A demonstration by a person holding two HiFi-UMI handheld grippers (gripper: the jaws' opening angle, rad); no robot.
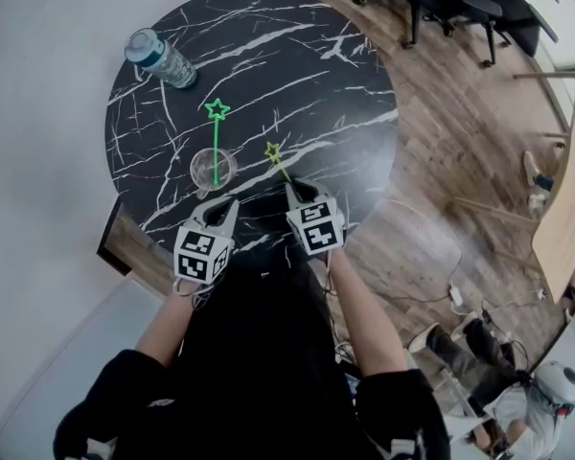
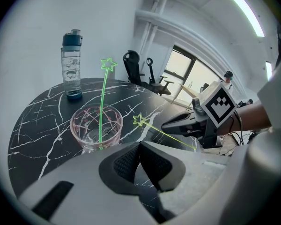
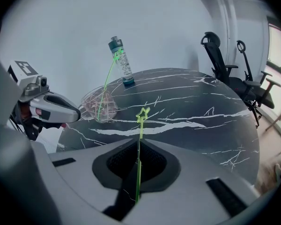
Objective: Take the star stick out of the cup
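Note:
A clear cup (image 1: 214, 170) stands near the front of the round black marble table (image 1: 297, 56). A green star stick (image 1: 216, 142) stands upright in it. My right gripper (image 1: 295, 191) is to the right of the cup, shut on a second, yellow-green star stick (image 1: 277, 159) that points out over the table; its star (image 3: 142, 114) shows just past the jaws. My left gripper (image 1: 228, 202) is just in front of the cup (image 2: 96, 130), shut with nothing in it. The right gripper (image 2: 178, 124) and its stick (image 2: 166, 134) show in the left gripper view.
A clear water bottle with a teal cap (image 1: 159, 58) stands at the table's far left. Office chairs (image 1: 441, 3) stand on the wooden floor beyond the table. Cables (image 1: 450, 290) and another person (image 1: 517, 401) are on the floor to the right.

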